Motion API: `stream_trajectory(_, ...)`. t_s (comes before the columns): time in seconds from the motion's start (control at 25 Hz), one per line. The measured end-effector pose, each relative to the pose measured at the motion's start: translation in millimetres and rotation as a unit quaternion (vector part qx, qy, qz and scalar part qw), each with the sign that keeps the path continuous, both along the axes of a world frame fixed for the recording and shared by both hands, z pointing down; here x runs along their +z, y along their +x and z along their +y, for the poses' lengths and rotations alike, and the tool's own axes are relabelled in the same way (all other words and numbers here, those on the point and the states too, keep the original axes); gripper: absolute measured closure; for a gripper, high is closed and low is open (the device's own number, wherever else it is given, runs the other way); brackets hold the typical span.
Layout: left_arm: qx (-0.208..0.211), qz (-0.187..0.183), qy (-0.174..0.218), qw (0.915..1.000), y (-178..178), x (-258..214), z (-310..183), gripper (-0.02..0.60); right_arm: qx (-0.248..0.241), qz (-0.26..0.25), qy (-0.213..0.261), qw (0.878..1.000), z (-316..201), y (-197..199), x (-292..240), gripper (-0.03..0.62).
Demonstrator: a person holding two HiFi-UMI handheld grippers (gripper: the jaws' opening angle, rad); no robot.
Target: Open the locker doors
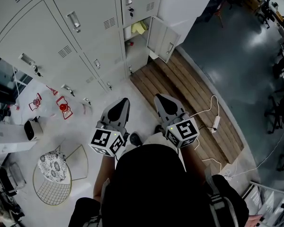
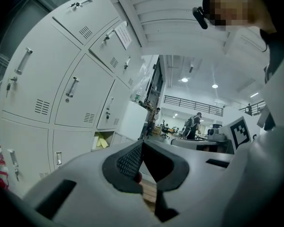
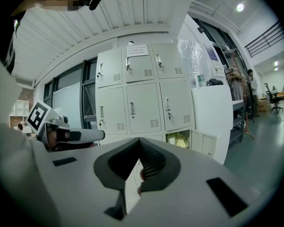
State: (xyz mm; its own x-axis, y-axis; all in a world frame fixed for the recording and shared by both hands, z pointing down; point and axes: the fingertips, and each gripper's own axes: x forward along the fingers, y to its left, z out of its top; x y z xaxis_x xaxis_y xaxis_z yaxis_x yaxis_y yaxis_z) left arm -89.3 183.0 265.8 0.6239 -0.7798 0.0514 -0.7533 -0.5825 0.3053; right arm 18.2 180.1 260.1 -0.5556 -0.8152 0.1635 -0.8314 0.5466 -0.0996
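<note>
I count 2 grippers, left and right, each with jaws pressed together on nothing, both well short of the lockers; 1 door stands open in their right column, 1 yellow bundle inside; my own grippers hide the lockers' lower rows in both gripper views.

Black top; white left gripper.

Bare floor before locker bank: free passage. Open locker door juts out at right, above wooden platform. Wire chair and red wire frames crowd left. Cable trails across platform.
</note>
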Motion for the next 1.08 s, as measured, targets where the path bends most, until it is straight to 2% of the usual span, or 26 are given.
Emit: stream_trajectory(1.08, 0.011, 0.000, 0.004, 0.9999, 22.4, -5.2, 6.6, 0.563, 0.007, -0.007, -0.001, 1.000, 9.3, 22.2, 0.2, 0.589)
